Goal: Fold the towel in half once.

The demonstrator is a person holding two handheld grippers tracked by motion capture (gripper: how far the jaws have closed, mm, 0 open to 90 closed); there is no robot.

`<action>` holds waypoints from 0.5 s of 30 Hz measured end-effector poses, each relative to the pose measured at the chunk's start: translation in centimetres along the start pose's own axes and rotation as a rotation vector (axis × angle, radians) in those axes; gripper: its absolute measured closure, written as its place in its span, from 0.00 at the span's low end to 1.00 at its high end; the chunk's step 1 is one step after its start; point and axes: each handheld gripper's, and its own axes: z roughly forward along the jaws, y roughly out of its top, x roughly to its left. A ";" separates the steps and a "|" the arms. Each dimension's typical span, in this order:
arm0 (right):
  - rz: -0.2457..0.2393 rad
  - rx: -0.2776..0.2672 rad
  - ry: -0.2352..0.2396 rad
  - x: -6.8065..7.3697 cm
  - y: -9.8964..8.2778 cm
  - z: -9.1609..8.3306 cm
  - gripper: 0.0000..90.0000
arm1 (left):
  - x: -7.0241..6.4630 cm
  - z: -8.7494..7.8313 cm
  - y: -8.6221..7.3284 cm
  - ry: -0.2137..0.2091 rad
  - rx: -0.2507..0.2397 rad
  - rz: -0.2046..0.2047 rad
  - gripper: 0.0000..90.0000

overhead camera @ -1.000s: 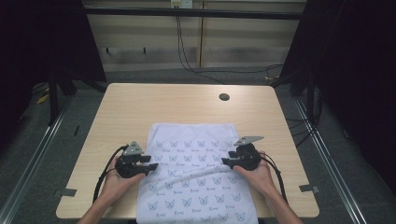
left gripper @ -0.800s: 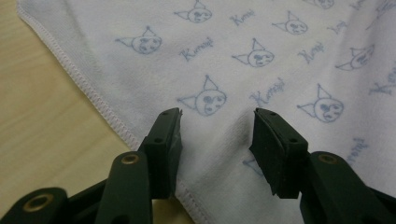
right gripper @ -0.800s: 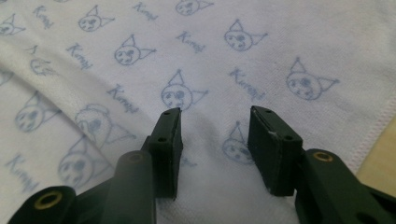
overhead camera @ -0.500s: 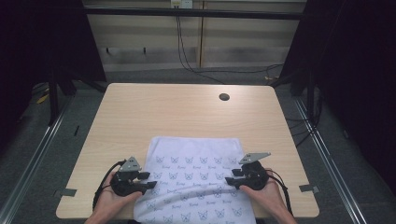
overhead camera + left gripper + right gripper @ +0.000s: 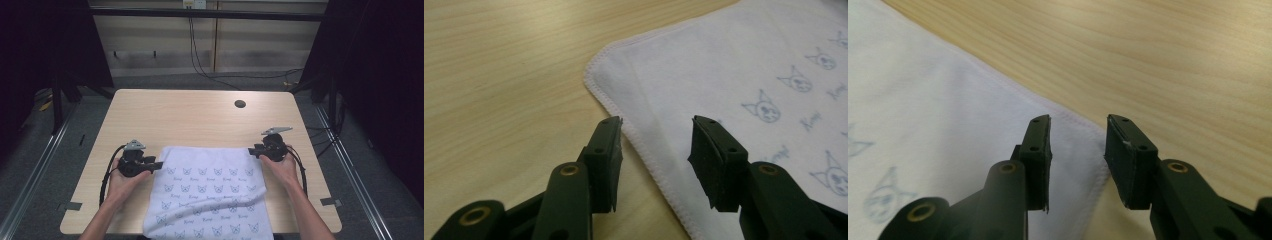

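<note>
Since a second ago both hands moved to the towel's (image 5: 210, 195) far corners. Left gripper (image 5: 159, 164) and right gripper (image 5: 251, 150), jaws closing yet spread, straddle its hems unpinched. Its length runs toward the person.

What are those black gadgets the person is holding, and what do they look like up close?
They are hand-held grippers. The left gripper and right gripper are black, each with a grey three-cornered plate on top and a black cable looping back along the forearm. Up close, each has two black jaws with brass-coloured pivot pins and flat dark pads fixed with small screws. The person's forearms are bare, with no sleeves in view.
</note>
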 end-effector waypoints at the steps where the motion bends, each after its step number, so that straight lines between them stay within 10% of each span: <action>1: 0.009 0.001 -0.004 -0.2 0.1 0.3 0.67 | 0.1 -0.1 0.1 0.001 -0.005 0.001 0.62; 8: -0.008 0.008 -0.032 -0.2 -0.3 0.7 0.70 | 1.4 -0.4 0.7 0.027 -0.046 -0.034 0.62; 15: 0.008 0.006 0.030 0.0 -0.3 0.8 0.95 | 3.0 1.1 1.2 0.030 -0.023 -0.071 0.61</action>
